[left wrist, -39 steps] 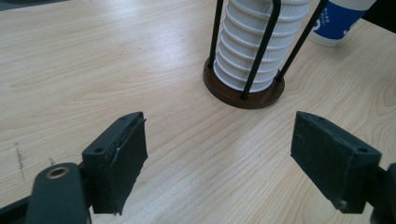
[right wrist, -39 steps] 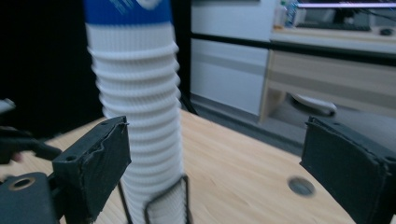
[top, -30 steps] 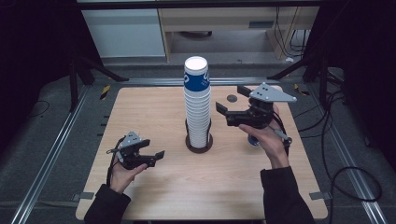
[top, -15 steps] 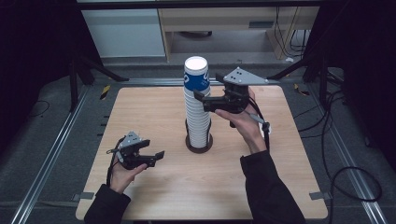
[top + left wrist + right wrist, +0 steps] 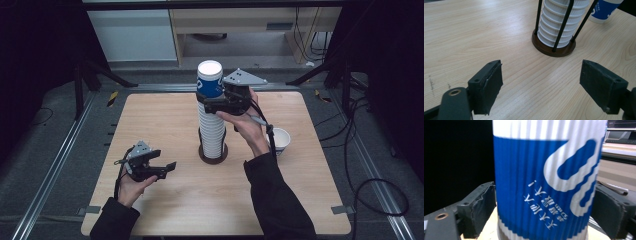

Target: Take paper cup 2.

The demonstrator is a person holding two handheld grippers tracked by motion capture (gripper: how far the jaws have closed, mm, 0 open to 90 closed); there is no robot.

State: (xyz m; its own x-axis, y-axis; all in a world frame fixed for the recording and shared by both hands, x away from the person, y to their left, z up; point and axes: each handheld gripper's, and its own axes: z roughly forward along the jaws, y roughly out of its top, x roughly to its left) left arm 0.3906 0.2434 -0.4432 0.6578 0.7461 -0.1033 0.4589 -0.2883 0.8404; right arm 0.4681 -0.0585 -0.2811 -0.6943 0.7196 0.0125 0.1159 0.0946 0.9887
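Note:
A tall stack of upside-down white ribbed paper cups (image 5: 212, 132) stands in a black-rod holder on a round brown base (image 5: 214, 159) at the middle of the table. Its top cup (image 5: 210, 80) is blue and white. My right gripper (image 5: 210, 101) reaches in from the right; its jaws have just been closing and now sit against both sides of that top cup (image 5: 524, 170). My left gripper (image 5: 167, 167) rests low at the front left, open, with bare wood between its jaws (image 5: 541, 82) and the holder base (image 5: 554, 48) ahead of it.
A single blue-and-white cup (image 5: 280, 140) stands upright on the wooden table (image 5: 160, 115) right of the holder, behind my right forearm; the same cup (image 5: 604, 11) appears in the left gripper view. Metal rails and cables run along the table's sides.
My right gripper has moved left from beside the stack to the top cup, and its jaws have narrowed around it. The left gripper has stayed still.

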